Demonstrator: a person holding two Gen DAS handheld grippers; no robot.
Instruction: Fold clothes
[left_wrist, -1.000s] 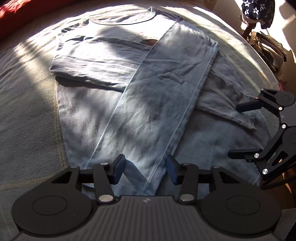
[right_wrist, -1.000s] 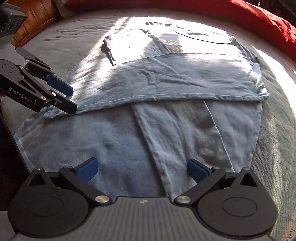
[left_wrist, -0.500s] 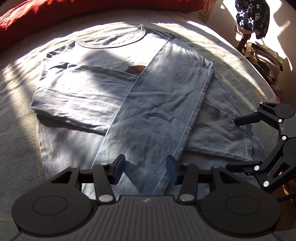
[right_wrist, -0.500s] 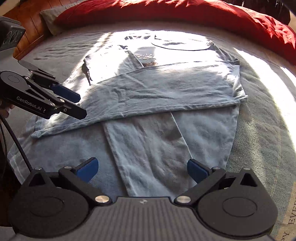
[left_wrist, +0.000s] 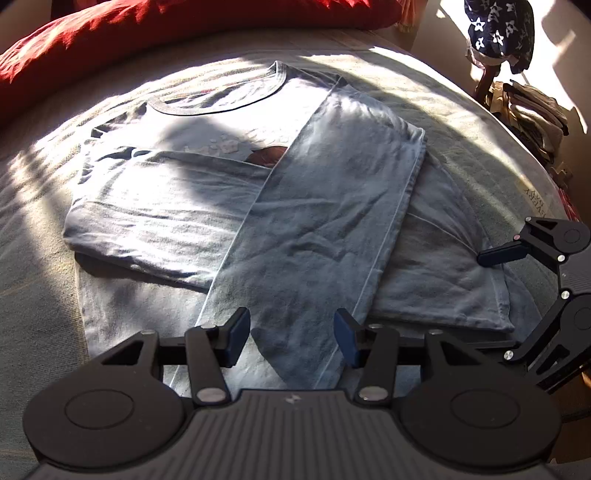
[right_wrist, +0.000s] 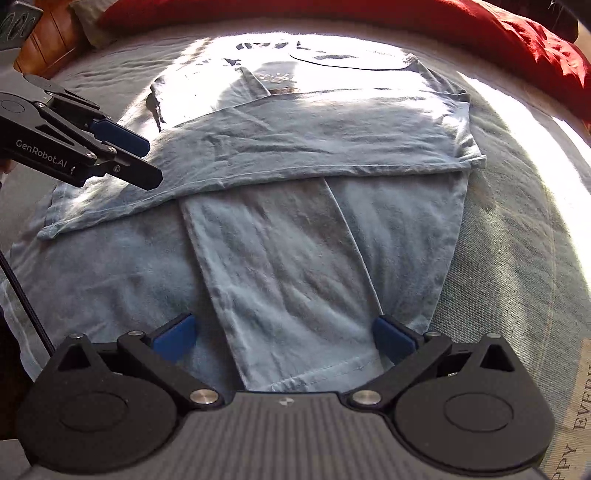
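Hovering over the bed, my left gripper and right gripper both hang with fingers apart, holding nothing, above the light-blue T-shirt, its sides folded inward, lying flat.

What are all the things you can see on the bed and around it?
T-shirt: one, light blue, flat on the bed, both sides folded across the middle.
Bed cover: one, grey-green, under the T-shirt.
Blanket: one, red, along the far edge of the bed.
Star-print cloth: one, dark blue with white stars, beyond the bed.
Clothes pile: one, brownish, beside the bed.
Left gripper: one, black with blue pads, open.
Right gripper: one, black with blue pads, open.
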